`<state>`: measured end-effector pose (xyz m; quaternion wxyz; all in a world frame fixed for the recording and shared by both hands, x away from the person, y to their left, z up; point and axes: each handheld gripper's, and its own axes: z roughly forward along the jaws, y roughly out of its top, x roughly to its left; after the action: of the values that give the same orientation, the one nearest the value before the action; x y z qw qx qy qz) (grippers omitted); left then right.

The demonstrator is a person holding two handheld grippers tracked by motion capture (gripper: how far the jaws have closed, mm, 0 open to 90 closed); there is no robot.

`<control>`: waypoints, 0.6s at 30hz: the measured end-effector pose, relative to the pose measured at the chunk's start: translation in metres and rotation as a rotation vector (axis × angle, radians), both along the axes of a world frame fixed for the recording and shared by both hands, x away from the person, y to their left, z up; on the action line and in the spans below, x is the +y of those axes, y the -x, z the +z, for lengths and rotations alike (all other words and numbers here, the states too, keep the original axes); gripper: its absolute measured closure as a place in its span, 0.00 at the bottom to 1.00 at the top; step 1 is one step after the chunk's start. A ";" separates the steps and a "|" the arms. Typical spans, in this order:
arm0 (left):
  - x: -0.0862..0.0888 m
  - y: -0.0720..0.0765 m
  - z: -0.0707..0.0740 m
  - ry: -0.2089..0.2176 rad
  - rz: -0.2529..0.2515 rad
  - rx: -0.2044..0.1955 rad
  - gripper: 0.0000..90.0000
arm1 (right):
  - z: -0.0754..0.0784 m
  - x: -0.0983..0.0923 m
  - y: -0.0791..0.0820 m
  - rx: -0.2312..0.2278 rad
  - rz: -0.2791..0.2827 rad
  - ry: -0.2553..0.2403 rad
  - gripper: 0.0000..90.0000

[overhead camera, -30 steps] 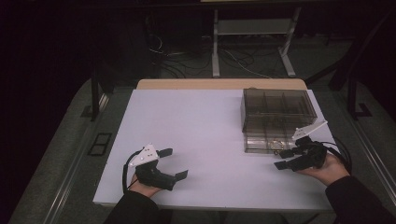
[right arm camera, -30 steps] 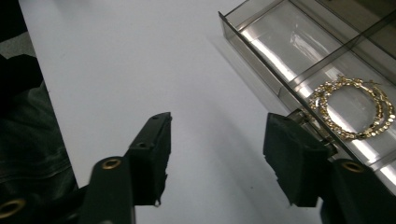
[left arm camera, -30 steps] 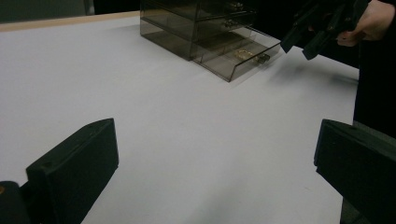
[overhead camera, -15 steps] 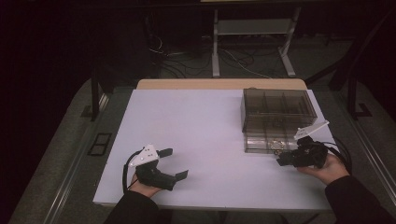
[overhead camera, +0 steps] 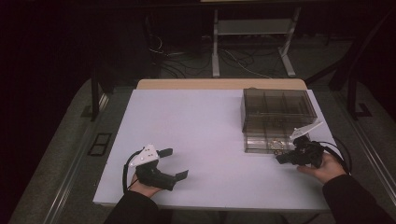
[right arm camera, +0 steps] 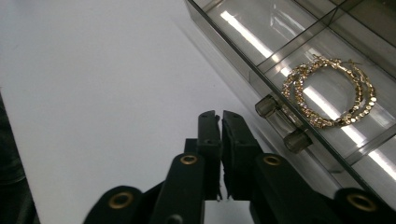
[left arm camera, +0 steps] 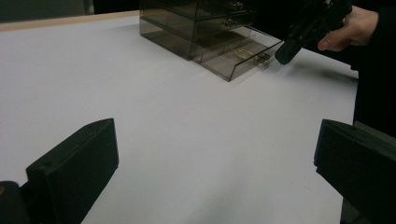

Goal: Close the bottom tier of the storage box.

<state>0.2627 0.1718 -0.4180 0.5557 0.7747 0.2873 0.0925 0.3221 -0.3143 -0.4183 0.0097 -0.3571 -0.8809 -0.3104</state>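
Observation:
A smoked clear drawer box [overhead camera: 278, 109] stands at the table's right. Its bottom drawer [overhead camera: 266, 142] is pulled out toward me, and a pair of gold hoop earrings [right arm camera: 331, 91] lies in it. My right gripper [overhead camera: 281, 159] lies just in front of the drawer, beside its clear bar handle [right arm camera: 282, 123]. Its jaws have just been closing and now stand shut with nothing between them [right arm camera: 220, 122]. Near the front left my left gripper [overhead camera: 176, 163] rests open and empty, its jaws wide apart [left arm camera: 215, 163] and aimed across the table at the box [left arm camera: 187, 23].
The white tabletop [overhead camera: 201, 126] has a wooden strip [overhead camera: 219, 84] along its far edge. A metal stand [overhead camera: 252, 42] and cables are on the dark floor beyond. A person's hand [overhead camera: 327, 168] holds the right gripper near the table's right front edge.
The right gripper's jaws went from spread apart to shut, with nothing caught between them. The left gripper has not moved.

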 end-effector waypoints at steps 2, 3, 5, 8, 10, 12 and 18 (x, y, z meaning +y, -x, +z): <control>0.000 0.000 0.000 0.001 0.001 0.002 0.00 | -0.002 0.001 -0.002 0.002 -0.006 0.012 0.98; 0.000 0.000 0.000 0.000 0.000 0.000 0.00 | -0.003 0.001 -0.002 0.004 -0.011 0.015 0.99; 0.000 0.000 0.000 0.000 0.000 0.001 0.00 | -0.004 0.002 -0.003 0.005 -0.017 0.029 0.99; 0.000 0.000 0.000 0.000 0.000 0.000 0.00 | -0.006 0.004 -0.005 0.004 -0.024 0.043 0.99; 0.000 0.000 0.000 0.001 0.001 0.000 0.00 | -0.007 0.004 -0.006 0.009 -0.029 0.048 0.99; 0.000 0.000 0.000 0.000 0.001 0.000 0.00 | -0.009 0.004 -0.007 0.013 -0.029 0.052 0.99; 0.000 0.000 0.000 -0.001 0.001 0.000 0.00 | -0.013 0.005 -0.011 0.018 -0.038 0.071 0.99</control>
<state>0.2628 0.1719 -0.4181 0.5554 0.7747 0.2875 0.0930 0.3328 -0.3089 -0.4308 -0.0010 -0.3766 -0.8843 -0.2759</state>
